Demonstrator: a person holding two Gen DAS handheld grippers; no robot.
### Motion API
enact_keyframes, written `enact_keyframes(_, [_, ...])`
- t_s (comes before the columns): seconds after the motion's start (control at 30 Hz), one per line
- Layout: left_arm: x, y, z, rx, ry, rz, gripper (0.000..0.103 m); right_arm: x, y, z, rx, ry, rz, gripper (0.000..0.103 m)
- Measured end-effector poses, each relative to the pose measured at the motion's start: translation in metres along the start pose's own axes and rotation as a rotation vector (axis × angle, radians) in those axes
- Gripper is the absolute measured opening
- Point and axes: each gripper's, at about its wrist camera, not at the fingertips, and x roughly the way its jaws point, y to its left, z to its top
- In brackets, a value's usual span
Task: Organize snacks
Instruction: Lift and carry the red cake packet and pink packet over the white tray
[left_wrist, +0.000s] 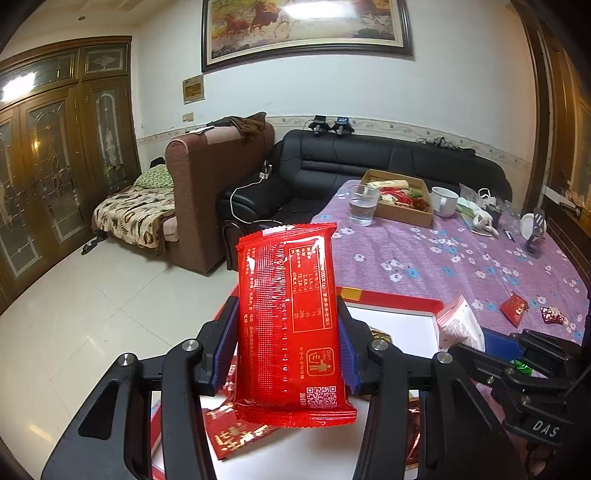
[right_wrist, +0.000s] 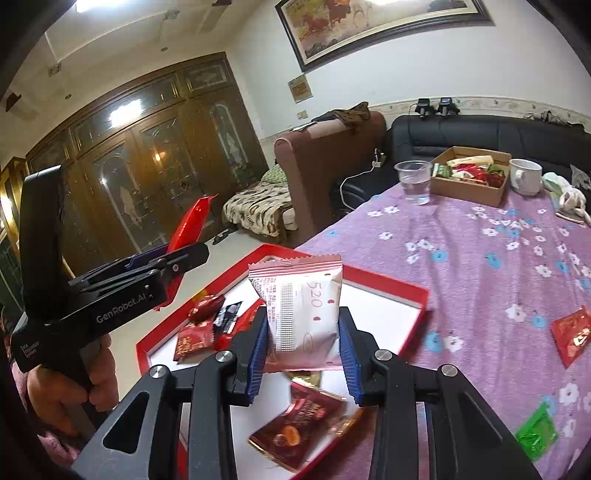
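My left gripper (left_wrist: 286, 314) is shut on a red snack packet (left_wrist: 291, 332), which stands upright above the near-left corner of a red-rimmed white tray (left_wrist: 391, 301). Above that same tray (right_wrist: 388, 284), my right gripper (right_wrist: 303, 321) is shut on a white and pink packet (right_wrist: 304, 310) marked 520. Several dark red packets (right_wrist: 295, 424) lie inside the tray. In the right wrist view the left gripper (right_wrist: 177, 266) shows at the left with its red packet (right_wrist: 190, 229) edge-on. On the purple floral tablecloth (right_wrist: 461, 258), a red packet (right_wrist: 570, 336) and a green one (right_wrist: 535, 435) lie loose.
At the table's far end stand a cardboard box of snacks (right_wrist: 469, 184), a plastic cup of water (right_wrist: 413, 181) and a white mug (right_wrist: 524, 177). A black sofa (left_wrist: 369, 155) and a brown armchair (left_wrist: 207, 184) sit beyond. A hand (right_wrist: 62, 391) grips the left gripper's handle.
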Motion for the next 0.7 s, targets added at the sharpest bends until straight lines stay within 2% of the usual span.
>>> enact_keyframes(0.7, [0.009, 0.019, -0.01, -0.025, 0.024, 0.018, 0.046, 0.029, 0.02, -0.014, -0.031, 0.072, 0.015, 0.036])
